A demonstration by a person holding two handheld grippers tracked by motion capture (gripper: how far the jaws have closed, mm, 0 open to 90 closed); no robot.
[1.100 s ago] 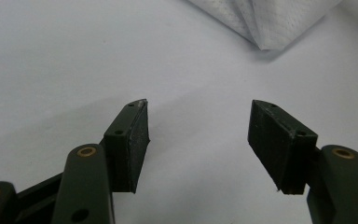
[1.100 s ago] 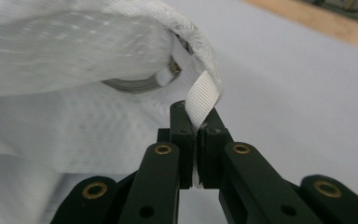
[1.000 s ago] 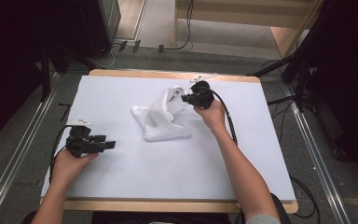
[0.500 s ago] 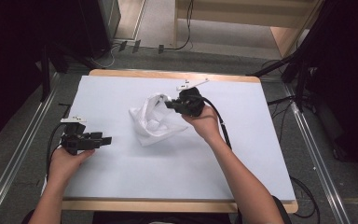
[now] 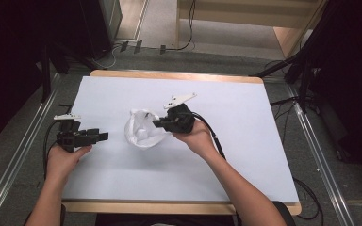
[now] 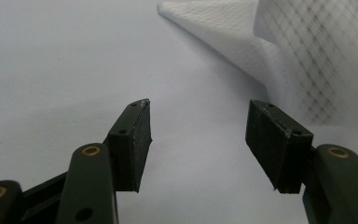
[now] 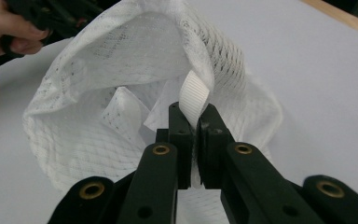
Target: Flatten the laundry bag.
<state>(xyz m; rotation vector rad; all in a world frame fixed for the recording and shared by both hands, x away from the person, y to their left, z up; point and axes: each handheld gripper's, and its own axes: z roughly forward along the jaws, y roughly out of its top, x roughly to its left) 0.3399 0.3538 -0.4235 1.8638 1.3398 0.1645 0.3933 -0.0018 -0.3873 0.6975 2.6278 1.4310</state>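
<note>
A white mesh garment (image 5: 143, 129) lies bunched in the middle of the white table cover (image 5: 245, 155). My right gripper (image 5: 156, 124) is shut on its edge, a ribbed white band (image 7: 194, 97) pinched between the jaws, and the mesh (image 7: 121, 93) stands up in an open loop beyond them. My left gripper (image 5: 104, 136) is held at the left of the table, pointing right at the garment, open with nothing between its pads (image 6: 140, 140). The mesh (image 6: 289, 51) lies just ahead and to the right of those jaws.
The wooden table edge (image 5: 179, 75) runs along the far side. Cables (image 5: 207, 127) trail from both grippers. The person's left hand (image 7: 9, 28) with the other gripper appears at the top left of the right gripper view. Bare white cover lies to the right and front.
My right gripper has pulled the mesh garment leftward and toward the near side, bunching it into a raised loop. The left hand has stayed nearly in place.
</note>
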